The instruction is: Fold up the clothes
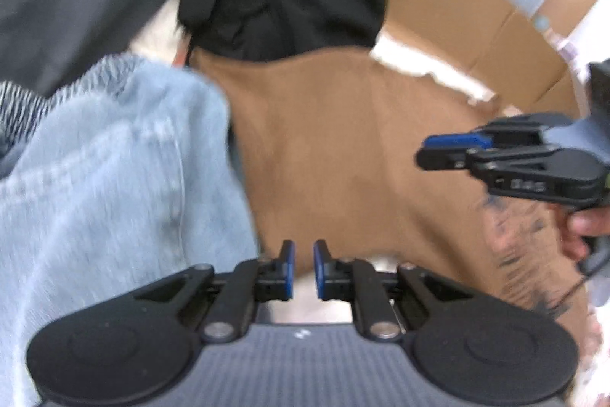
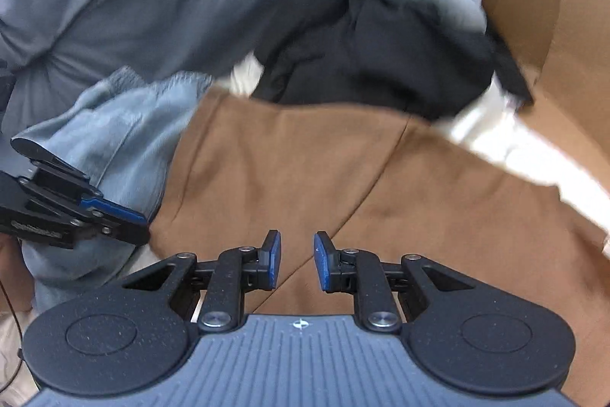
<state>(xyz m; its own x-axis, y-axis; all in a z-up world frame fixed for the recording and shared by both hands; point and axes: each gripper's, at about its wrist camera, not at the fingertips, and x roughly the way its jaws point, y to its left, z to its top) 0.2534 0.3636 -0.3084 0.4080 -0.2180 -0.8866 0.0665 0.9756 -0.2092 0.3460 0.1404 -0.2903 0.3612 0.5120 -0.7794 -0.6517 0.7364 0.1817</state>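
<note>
A brown garment is spread at the centre of both wrist views, its far edge running from 10 to 2 o'clock against a black garment. At 9 o'clock its left edge is overlapped by pale blue jeans. A cardboard box borders it at 1 o'clock (white surface shows between). The left gripper is seen narrowly parted, holding nothing, above the near brown edge. The right gripper is parted somewhat wider, also empty, over open brown cloth.
</note>
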